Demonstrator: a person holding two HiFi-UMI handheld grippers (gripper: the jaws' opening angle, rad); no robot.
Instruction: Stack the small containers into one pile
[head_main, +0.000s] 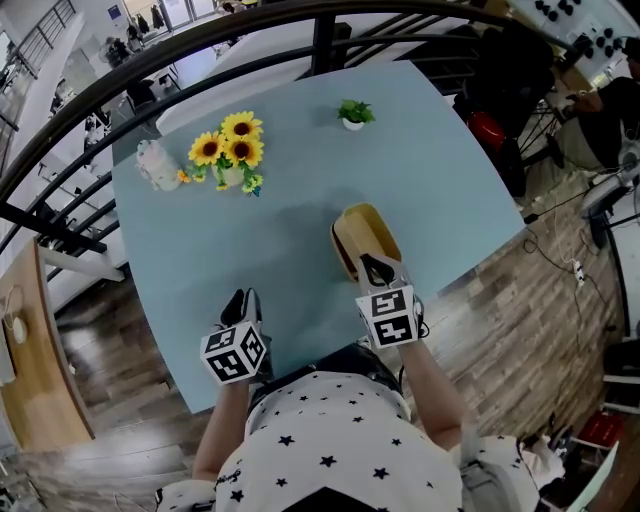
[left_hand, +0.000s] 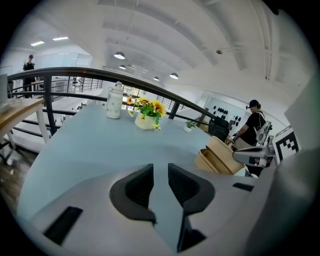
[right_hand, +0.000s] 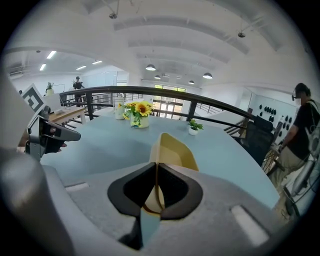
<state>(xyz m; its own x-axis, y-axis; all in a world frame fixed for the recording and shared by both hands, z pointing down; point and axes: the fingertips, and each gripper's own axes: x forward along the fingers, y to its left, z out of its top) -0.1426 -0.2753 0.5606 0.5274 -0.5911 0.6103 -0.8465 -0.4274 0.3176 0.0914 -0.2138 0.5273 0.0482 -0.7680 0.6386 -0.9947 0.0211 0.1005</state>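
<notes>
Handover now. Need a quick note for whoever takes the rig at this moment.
Left tongs: open, empty, over the table.
Right tongs: shut on the rim of the tan containers.
Containers: near the table's edge, tilted, apparently nested in one pile; no others seen.
Done: stacking, it seems.
Left to do: probably set the pile flat, then release.

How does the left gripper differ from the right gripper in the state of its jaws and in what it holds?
The left gripper has its jaws apart, with only the light blue table showing between them; the right gripper has its jaws shut on the thin wall of the tan plastic container. The left gripper is apart from that container; the right gripper touches it. Both point forward and down over the table.
</notes>
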